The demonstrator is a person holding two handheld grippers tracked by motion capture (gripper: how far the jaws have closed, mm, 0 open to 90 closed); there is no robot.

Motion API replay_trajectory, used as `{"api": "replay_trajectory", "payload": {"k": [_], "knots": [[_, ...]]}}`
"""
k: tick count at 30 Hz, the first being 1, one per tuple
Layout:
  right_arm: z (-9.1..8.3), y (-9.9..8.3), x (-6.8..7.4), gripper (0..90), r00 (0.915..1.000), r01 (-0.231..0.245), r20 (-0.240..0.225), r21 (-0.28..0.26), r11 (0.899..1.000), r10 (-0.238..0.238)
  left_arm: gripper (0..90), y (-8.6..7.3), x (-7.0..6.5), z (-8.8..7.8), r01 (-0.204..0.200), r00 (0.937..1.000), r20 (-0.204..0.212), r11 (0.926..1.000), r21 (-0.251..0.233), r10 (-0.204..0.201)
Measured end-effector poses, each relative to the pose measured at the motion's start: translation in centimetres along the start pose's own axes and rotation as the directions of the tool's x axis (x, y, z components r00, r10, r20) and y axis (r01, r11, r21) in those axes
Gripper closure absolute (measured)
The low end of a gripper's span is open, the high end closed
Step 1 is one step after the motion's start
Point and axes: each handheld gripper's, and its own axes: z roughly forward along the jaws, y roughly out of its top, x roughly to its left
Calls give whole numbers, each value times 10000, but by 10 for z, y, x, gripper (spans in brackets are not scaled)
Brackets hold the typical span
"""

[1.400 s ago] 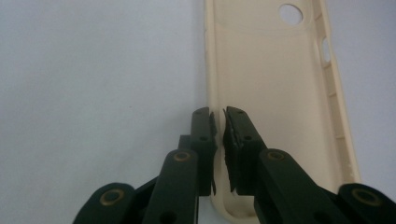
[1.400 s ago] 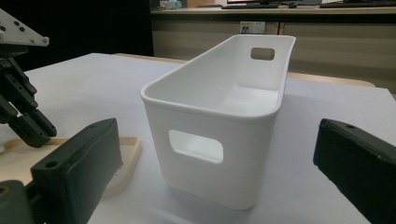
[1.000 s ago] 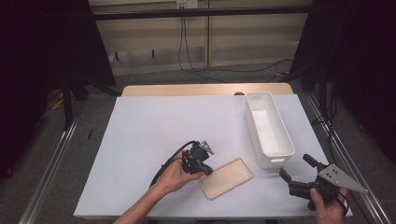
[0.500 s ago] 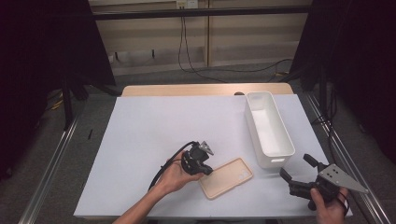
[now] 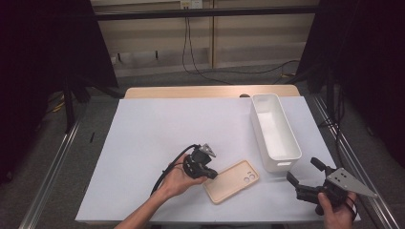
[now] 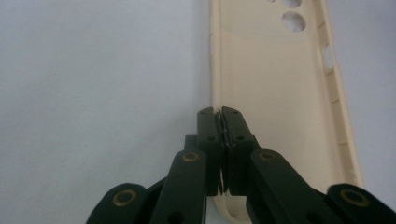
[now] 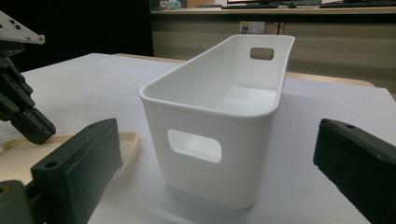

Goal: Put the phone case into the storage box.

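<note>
A beige phone case (image 5: 231, 181) lies hollow side up on the white table sheet near the front. My left gripper (image 5: 210, 174) is at the case's left rim. In the left gripper view my left gripper (image 6: 219, 112) has its jaws closed, pinching the thin side wall of the case (image 6: 275, 93). At the front right corner my right gripper (image 5: 302, 169) is held open, apart from everything. In the right gripper view my right gripper (image 7: 215, 154) has its jaws spread wide, facing the end of the white bin (image 7: 243, 154), with the case (image 7: 126, 144) low at the left.
The white oblong bin (image 5: 282, 164) stands empty along the right side of the table. The white sheet (image 5: 167, 129) has free room at left and back. A wooden edge (image 5: 191, 91) runs along the far side. Metal rails flank the table.
</note>
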Motion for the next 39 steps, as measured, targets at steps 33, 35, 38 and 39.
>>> {"api": "replay_trajectory", "payload": {"k": [33, 35, 38, 39], "knots": [[0, 0, 1, 3, 10000, 72, -31, -17, 10000, -72, 875, -13, 1, -28, -139, 9915, -1280, 9585, -2849, -237], [-1, 0, 1, 0, 9999, 88, -79, -32, 10000, -89, 875, -14, 1, -29, -162, 9896, -1411, 9546, -2976, -271], [-1, 0, 1, 0, 9998, 140, -169, -75, 9999, -141, 875, -17, 1, -32, -219, 9860, -1638, 9476, -3187, -323], [-1, 0, 1, 0, 9997, 149, -170, -79, 9999, -150, 875, -18, 2, -32, -184, 9858, -1638, 9440, -3295, -379]]}}
